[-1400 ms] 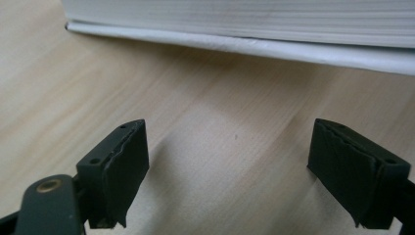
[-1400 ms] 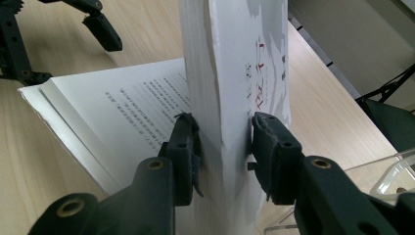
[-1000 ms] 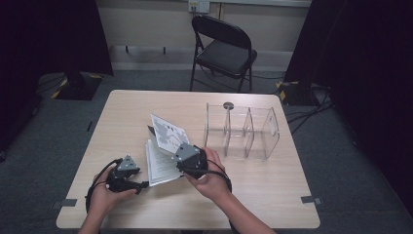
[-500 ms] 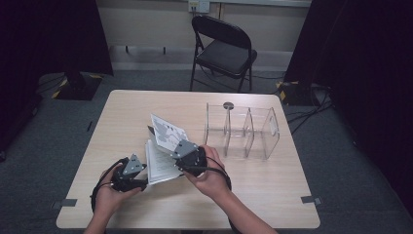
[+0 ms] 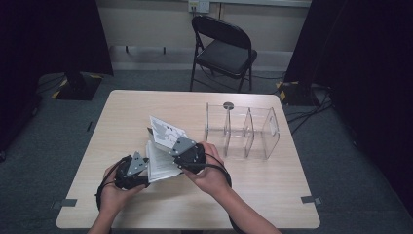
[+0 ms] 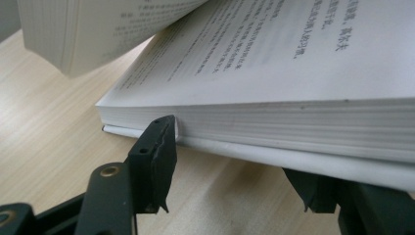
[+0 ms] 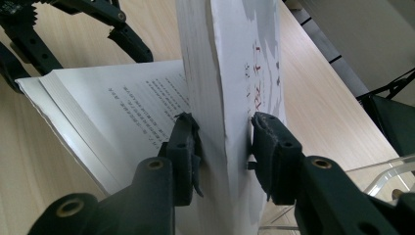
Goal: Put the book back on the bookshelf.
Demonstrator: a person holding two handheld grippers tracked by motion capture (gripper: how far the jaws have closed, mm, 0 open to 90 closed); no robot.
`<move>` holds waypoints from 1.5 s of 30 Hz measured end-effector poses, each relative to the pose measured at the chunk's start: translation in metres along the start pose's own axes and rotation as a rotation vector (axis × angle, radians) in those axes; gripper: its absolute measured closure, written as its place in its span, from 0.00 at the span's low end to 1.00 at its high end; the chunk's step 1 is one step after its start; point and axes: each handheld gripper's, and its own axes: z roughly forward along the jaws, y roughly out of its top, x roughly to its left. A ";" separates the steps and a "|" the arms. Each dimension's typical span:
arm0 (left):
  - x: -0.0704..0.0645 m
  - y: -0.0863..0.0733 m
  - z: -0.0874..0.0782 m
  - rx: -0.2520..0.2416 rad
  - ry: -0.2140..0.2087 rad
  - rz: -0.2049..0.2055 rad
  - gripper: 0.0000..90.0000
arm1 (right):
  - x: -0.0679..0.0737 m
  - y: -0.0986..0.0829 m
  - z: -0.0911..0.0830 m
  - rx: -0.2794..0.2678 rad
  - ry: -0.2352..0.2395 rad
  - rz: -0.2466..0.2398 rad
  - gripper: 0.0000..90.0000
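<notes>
A white paperback book (image 5: pixel 160 158) lies open on the wooden table (image 5: pixel 272 180), near its front centre. My right gripper (image 5: pixel 176 147) is shut on the raised front cover and a wad of pages (image 7: pixel 230 73), holding them upright; its jaws pinch that wad from both sides (image 7: pixel 222 147). My left gripper (image 5: pixel 142 171) is at the book's left edge. In the left gripper view its jaws stand open (image 6: pixel 235 176), wide apart, against the edge of the lower block of pages (image 6: pixel 293 122), which lies flat on the table. The left gripper (image 7: pixel 98 24) also shows beyond the open page.
A clear acrylic divider rack (image 5: pixel 243 129) stands on the table right of the book, with a small dark disc (image 5: pixel 228 105) behind it. A black folding chair (image 5: pixel 224 48) is beyond the far edge. Black curtains hang at both sides.
My left gripper has moved right and slightly forward, up to the book's left edge. The right gripper still holds the raised cover and pages, barely shifted.
</notes>
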 end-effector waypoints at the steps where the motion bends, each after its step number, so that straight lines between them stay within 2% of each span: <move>1: 0.001 0.000 0.000 -0.001 0.005 0.012 0.44 | 0.000 0.000 0.000 0.001 -0.001 -0.007 0.69; 2: 0.000 0.000 0.000 -0.015 0.010 -0.003 0.44 | 0.000 0.000 0.000 0.001 0.000 -0.007 0.69; 5: 0.001 0.001 -0.004 -0.047 0.009 -0.008 0.46 | -0.002 0.002 0.000 -0.004 0.009 0.003 0.69; 8: 0.002 0.007 -0.011 -0.081 0.038 0.023 0.47 | -0.004 0.006 -0.003 0.000 0.016 -0.007 0.69; 9: 0.001 0.008 -0.011 -0.098 0.044 0.011 0.46 | -0.005 0.008 -0.004 0.007 0.022 -0.016 0.69; 10: 0.002 0.010 -0.012 -0.103 0.051 0.034 0.45 | -0.005 0.009 -0.005 0.010 0.025 -0.016 0.69; 11: 0.002 0.011 -0.011 -0.113 0.046 0.036 0.46 | -0.006 0.011 -0.005 0.012 0.027 -0.022 0.69; 12: 0.001 0.011 -0.011 -0.116 0.039 0.043 0.48 | -0.005 0.012 -0.005 0.019 0.033 -0.023 0.68; 13: 0.000 0.012 -0.011 -0.106 0.036 0.029 0.51 | -0.005 0.012 -0.005 0.019 0.037 -0.031 0.68; 15: 0.000 0.015 -0.013 -0.080 0.053 0.062 0.54 | -0.004 0.013 -0.004 0.028 0.052 -0.037 0.67; 18: 0.000 0.017 -0.016 -0.064 0.052 0.056 0.57 | -0.001 0.013 -0.003 0.031 0.073 -0.056 0.63; 19: 0.000 0.019 -0.019 -0.043 0.048 0.061 0.61 | -0.002 0.013 -0.004 0.009 0.143 -0.018 0.57; 20: 0.000 0.020 -0.021 -0.046 0.046 0.068 0.62 | -0.002 0.013 -0.005 0.000 0.148 -0.026 0.56; 21: 0.000 0.021 -0.022 -0.053 0.044 0.064 0.64 | -0.004 0.013 -0.007 -0.014 0.170 -0.010 0.51; 22: 0.000 0.021 -0.022 -0.053 0.044 0.064 0.66 | -0.004 0.013 -0.007 -0.014 0.170 -0.010 0.51; 23: 0.000 0.023 -0.025 -0.029 0.041 0.079 0.67 | -0.014 0.011 -0.017 -0.112 0.262 0.096 0.44; 27: 0.001 0.025 -0.029 -0.015 0.030 0.071 0.69 | -0.029 0.000 -0.041 -0.203 0.262 0.169 0.39; 29: 0.004 0.029 -0.034 -0.025 0.016 0.044 0.71 | -0.033 -0.010 -0.049 -0.211 0.236 0.186 0.37; 30: 0.004 0.029 -0.034 -0.025 0.016 0.044 0.72 | -0.036 -0.019 -0.053 -0.218 0.227 0.200 0.36; 32: 0.008 0.034 -0.041 -0.018 -0.035 0.013 0.73 | -0.040 -0.035 -0.057 -0.222 0.223 0.232 0.35; 33: 0.008 0.035 -0.042 -0.005 -0.037 0.029 0.73 | -0.040 -0.043 -0.057 -0.214 0.230 0.242 0.34; 35: 0.007 0.036 -0.041 -0.008 -0.040 0.028 0.73 | -0.039 -0.059 -0.053 -0.193 0.236 0.254 0.33; 37: 0.003 0.042 -0.042 0.007 -0.038 0.088 0.73 | -0.037 -0.078 -0.047 -0.237 0.293 0.338 0.32; 38: 0.003 0.045 -0.043 0.014 -0.042 0.101 0.73 | -0.036 -0.084 -0.046 -0.250 0.304 0.370 0.30; 39: 0.003 0.047 -0.043 0.019 -0.045 0.105 0.73 | -0.036 -0.094 -0.044 -0.286 0.313 0.408 0.30; 40: 0.003 0.047 -0.043 0.019 -0.045 0.105 0.73 | -0.036 -0.094 -0.044 -0.286 0.313 0.408 0.30; 41: 0.002 0.052 -0.044 0.028 -0.055 0.104 0.73 | -0.037 -0.105 -0.045 -0.325 0.341 0.470 0.27; 42: 0.002 0.052 -0.044 0.028 -0.055 0.104 0.73 | -0.037 -0.105 -0.045 -0.325 0.341 0.470 0.27; 43: 0.004 0.053 -0.045 0.040 -0.070 0.094 0.73 | -0.039 -0.115 -0.046 -0.292 0.344 0.479 0.25; 45: 0.004 0.053 -0.046 0.038 -0.069 0.085 0.74 | -0.040 -0.118 -0.046 -0.281 0.345 0.480 0.25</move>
